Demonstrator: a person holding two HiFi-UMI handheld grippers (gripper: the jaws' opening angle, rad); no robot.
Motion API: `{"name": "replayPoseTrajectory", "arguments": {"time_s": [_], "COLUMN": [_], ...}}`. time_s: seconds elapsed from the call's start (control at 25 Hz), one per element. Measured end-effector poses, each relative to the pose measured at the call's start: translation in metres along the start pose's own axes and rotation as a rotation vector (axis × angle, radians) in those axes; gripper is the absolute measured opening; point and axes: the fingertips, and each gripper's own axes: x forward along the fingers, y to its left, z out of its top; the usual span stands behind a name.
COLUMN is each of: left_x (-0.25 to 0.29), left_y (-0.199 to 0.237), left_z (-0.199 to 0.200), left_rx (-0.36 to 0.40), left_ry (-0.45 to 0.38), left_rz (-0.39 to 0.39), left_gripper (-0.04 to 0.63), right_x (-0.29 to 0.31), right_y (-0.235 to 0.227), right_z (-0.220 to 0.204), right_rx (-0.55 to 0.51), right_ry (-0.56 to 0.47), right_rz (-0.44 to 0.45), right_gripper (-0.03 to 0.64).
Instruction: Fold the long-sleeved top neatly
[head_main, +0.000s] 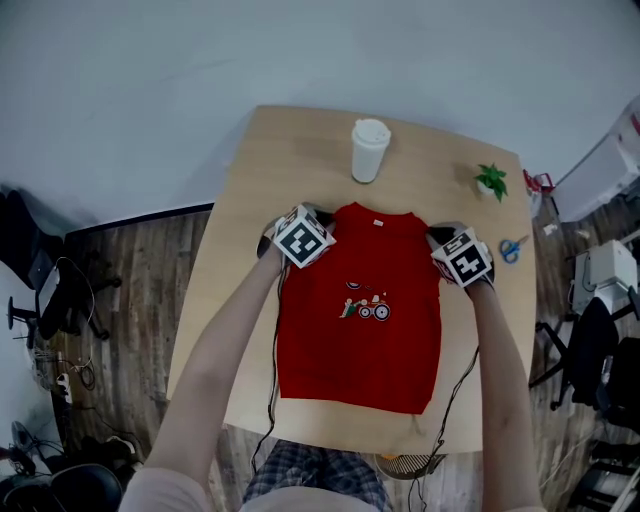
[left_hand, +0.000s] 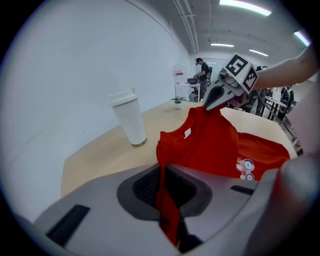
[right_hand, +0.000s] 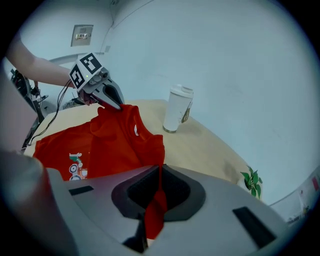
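Left gripper (left_hand: 167, 197): jaws clamped on a thin pinch of red fabric, with the fold running down between the grey pads. Right gripper (right_hand: 154, 202): the same, clenched on the other shoulder. The top (head_main: 360, 340) is red, a soft matte knit. Its hem end lies flat on the table (head_main: 300, 150) near the person, and the shoulders are pulled up off the wood, so the cloth drapes between the two grips. The chest print (head_main: 366, 305) is a small cartoon vehicle with round wheels, no text I can read. The white neck label (head_main: 378, 223) is too small to read. The table is light wood with rounded corners. Behind the collar stands a white lidded cup (head_main: 369, 150), tall and tapered; its dark logo is illegible. Far right on the table are a small green plant (head_main: 491, 181) and blue-handled scissors (head_main: 512, 248). Each gripper's cube (head_main: 303, 237) carries black-and-white square markers.
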Motion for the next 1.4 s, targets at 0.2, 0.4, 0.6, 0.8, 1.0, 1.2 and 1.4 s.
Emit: {"name": "replayPoseTrajectory", "arguments": {"time_s": [0.2, 0.4, 0.6, 0.8, 1.0, 1.2, 1.4], "left_x": [-0.043, -0.096, -0.145, -0.181, -0.198, -0.2, -0.191], "left_y": [-0.028, -0.077, -0.135, -0.19, -0.244, -0.285, -0.311], "left_z": [0.005, 0.0, -0.014, -0.048, -0.078, -0.11, -0.141], "left_rx": [0.053, 0.136, 0.185, 0.178, 0.222, 0.245, 0.279], "left_ry": [-0.075, -0.107, -0.161, -0.149, -0.111, -0.071, -0.022], "left_rz": [-0.048, -0.113, -0.186, -0.256, -0.298, -0.34, -0.366], "left_gripper": [0.029, 0.029, 0.029, 0.029, 0.028, 0.028, 0.028], "right_x": [-0.045, -0.1, -0.148, -0.179, -0.192, -0.19, -0.18], "right_y": [0.028, 0.073, 0.13, 0.187, 0.233, 0.275, 0.314], "right_z": [0.002, -0.001, -0.024, -0.05, -0.08, -0.118, -0.152], "right_rx": [-0.067, -0.162, -0.218, -0.246, -0.279, -0.329, -0.388], "right_ry": [-0.051, -0.094, -0.119, -0.122, -0.102, -0.043, 0.028], "right_rz": [0.04, 0.098, 0.17, 0.26, 0.328, 0.393, 0.458], "right_gripper": [0.025, 0.025, 0.025, 0.025, 0.026, 0.026, 0.026]}}
